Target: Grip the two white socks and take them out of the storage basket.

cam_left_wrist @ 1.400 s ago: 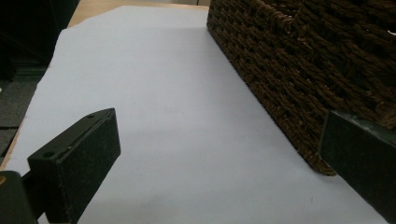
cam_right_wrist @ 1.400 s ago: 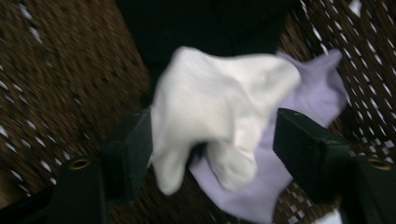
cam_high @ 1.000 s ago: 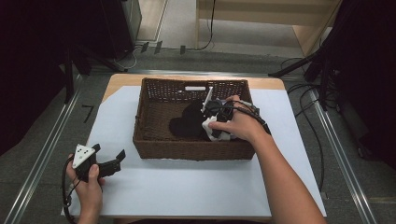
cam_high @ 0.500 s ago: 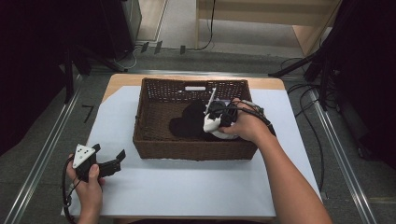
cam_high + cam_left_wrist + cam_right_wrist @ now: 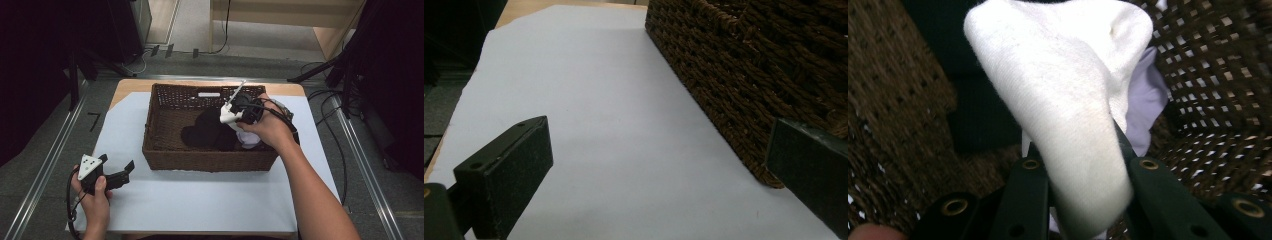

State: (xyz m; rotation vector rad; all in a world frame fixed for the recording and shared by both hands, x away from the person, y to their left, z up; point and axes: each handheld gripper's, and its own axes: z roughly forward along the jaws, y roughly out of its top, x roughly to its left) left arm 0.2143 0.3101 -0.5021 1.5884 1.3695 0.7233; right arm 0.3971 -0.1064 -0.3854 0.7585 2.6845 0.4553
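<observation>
A brown wicker basket [image 5: 165,155] stands on the white sheet in the middle of the table, with dark clothes [image 5: 205,131] and a pale item [image 5: 248,139] inside. Over its right half, my right gripper [image 5: 240,132] points down into it, shut on a white sock [image 5: 1068,100] that drapes over the jaws. A light lavender cloth [image 5: 1145,100] lies behind the sock against the basket wall. My left gripper [image 5: 120,175] rests open at the front left of the sheet, its jaws facing the basket's side [image 5: 734,75] with nothing between them.
The white sheet [image 5: 200,200] covers most of the wooden table, bare in front of and left of the basket. Cables [image 5: 327,115] run along the right side. Metal rails flank the table on the floor.
My right hand has lifted and shifted slightly right within the basket, bringing the white sock up with it. The left gripper has stayed put.
</observation>
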